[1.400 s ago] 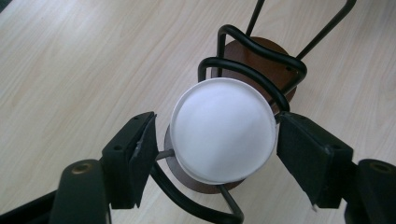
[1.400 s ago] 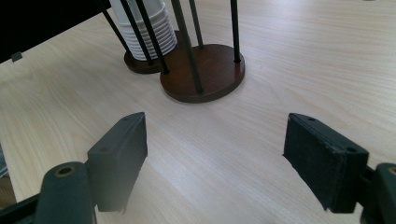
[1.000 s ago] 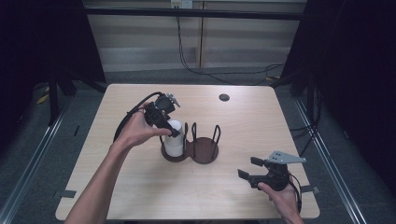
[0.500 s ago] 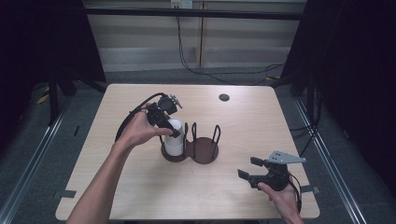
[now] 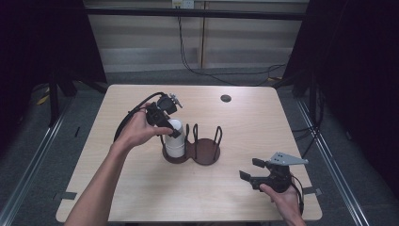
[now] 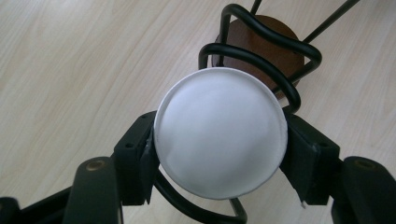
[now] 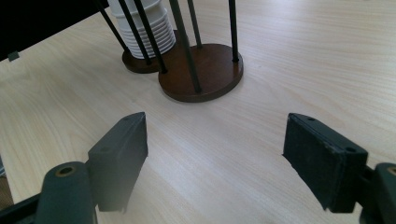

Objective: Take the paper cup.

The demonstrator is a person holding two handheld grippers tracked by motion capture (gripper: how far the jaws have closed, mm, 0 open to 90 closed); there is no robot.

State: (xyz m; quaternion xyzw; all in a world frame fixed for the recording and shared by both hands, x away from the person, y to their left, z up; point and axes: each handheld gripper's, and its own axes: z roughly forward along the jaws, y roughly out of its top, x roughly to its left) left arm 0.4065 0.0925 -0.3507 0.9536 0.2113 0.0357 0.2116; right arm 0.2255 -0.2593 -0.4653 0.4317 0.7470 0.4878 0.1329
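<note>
On a pale wood-grain table (image 5: 141,188), a dark brown holder with two round bases and black wire loops (image 5: 207,148) stands near the middle, and a stack of white paper cups (image 5: 175,141) sits upright in its left-hand ring. From above, the left gripper (image 5: 170,126) is at the top of that stack; its own view shows the two black jaws pinching the flat white top cup (image 6: 219,133) on either side, with the holder's wire loops just behind and below it. The right gripper (image 5: 254,170) is held low over the table's near right part, well apart from the holder, its jaws spread wide with bare tabletop between them; its view looks across at the holder's empty round base (image 7: 205,70) and the ribbed cup stack behind the wires. A small dark round disc (image 5: 226,98) is on the far side of the tabletop. Around the table lies a grey floor (image 5: 42,155), with dark curtains (image 5: 357,70) on both sides, a pale panelled wall (image 5: 155,42) behind, and black cables (image 5: 188,52) hanging down it.
</note>
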